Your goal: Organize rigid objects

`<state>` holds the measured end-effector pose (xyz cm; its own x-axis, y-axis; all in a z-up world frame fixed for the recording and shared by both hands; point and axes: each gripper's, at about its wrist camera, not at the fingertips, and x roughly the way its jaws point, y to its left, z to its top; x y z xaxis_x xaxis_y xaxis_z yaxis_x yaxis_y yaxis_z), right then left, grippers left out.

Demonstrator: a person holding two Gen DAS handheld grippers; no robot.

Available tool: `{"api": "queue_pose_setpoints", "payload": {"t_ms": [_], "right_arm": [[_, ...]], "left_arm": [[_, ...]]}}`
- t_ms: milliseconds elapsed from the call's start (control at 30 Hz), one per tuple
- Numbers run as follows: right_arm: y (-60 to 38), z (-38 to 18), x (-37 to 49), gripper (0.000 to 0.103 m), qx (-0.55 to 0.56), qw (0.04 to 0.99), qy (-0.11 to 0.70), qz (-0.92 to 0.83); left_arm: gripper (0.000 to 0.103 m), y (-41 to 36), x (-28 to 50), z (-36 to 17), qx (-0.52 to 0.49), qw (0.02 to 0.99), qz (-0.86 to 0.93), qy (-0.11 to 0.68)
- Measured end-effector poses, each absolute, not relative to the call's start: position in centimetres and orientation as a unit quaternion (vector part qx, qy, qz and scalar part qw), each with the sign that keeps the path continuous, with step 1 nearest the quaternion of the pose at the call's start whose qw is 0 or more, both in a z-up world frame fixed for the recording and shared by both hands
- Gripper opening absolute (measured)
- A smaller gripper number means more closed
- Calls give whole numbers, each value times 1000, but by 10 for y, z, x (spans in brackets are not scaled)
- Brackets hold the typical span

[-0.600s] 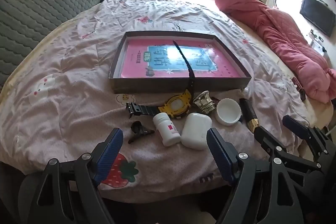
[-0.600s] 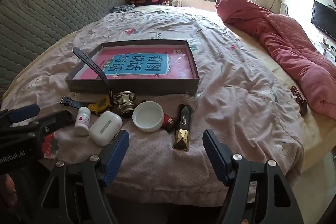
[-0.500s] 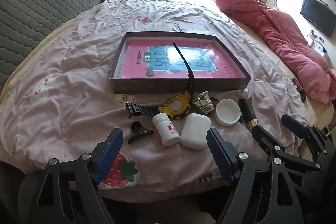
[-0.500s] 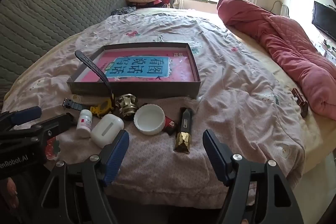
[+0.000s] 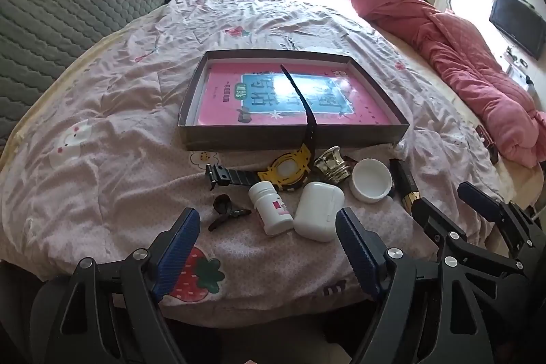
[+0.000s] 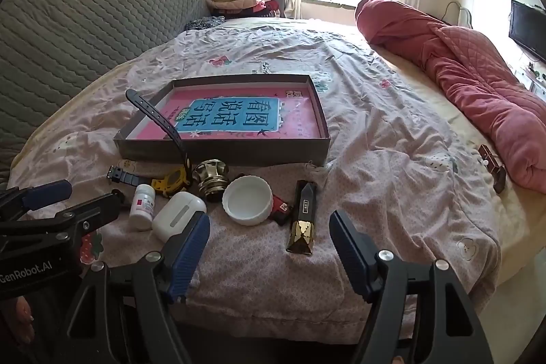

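- Pink printed bedspread (image 5: 102,159), crumpled and soft, carries everything
- Shallow grey cardboard tray (image 6: 221,156) lies flat, a glossy pink book (image 6: 239,121) inside
- Just before the tray's near wall, a cluster: yellow-cased watch (image 5: 286,166) with one black strap arching up over the rim, ribbed brass knob (image 6: 210,179), round white lid (image 6: 248,200), small white pill bottle (image 5: 269,207) on its side, smooth white earbud case (image 5: 317,210), black-and-gold faceted lighter (image 6: 302,220), black clip (image 5: 225,210)
- Left gripper (image 5: 264,244) spread wide, holding nothing, short of bottle and case
- Right gripper (image 6: 269,248) likewise released, near the lighter
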<state>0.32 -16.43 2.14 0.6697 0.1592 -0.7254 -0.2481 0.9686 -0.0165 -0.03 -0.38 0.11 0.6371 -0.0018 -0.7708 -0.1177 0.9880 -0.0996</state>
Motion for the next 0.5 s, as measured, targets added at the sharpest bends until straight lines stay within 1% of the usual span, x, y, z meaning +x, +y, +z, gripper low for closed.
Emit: {"api": "queue_pose_setpoints", "payload": {"t_ms": [500], "right_arm": [[-165,26,2,72,-54,916,383,109]], "left_arm": [[83,-5,1,-3,-70,899,34,431]]}}
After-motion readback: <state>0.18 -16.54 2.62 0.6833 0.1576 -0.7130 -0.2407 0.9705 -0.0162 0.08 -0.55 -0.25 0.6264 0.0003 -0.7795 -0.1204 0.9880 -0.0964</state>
